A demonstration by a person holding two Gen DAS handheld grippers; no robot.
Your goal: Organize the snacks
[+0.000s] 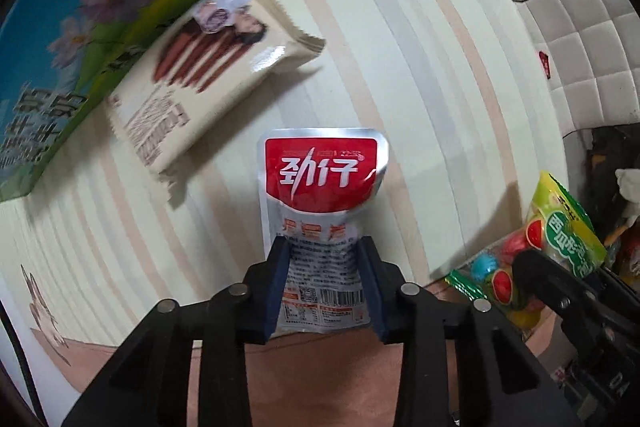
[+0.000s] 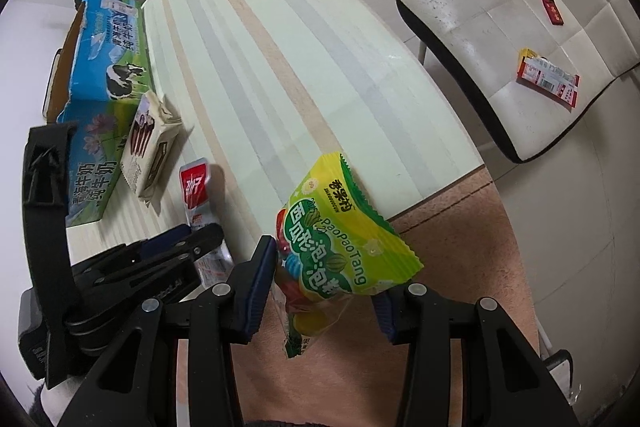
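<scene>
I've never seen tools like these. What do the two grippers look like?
Both are black plastic frames of angled struts joined by round silver pins. Each gripper, left and right, ends in two flat dark-blue pads. A black strap loops behind the left one.

Bright, even daylight; fisheye bending at edges; milk carton (image 1: 60, 67) motion-blurred

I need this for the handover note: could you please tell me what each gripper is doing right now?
Left gripper: closed on the red and silver snack pouch.
Right gripper: closed on the green and yellow candy bag.
</scene>
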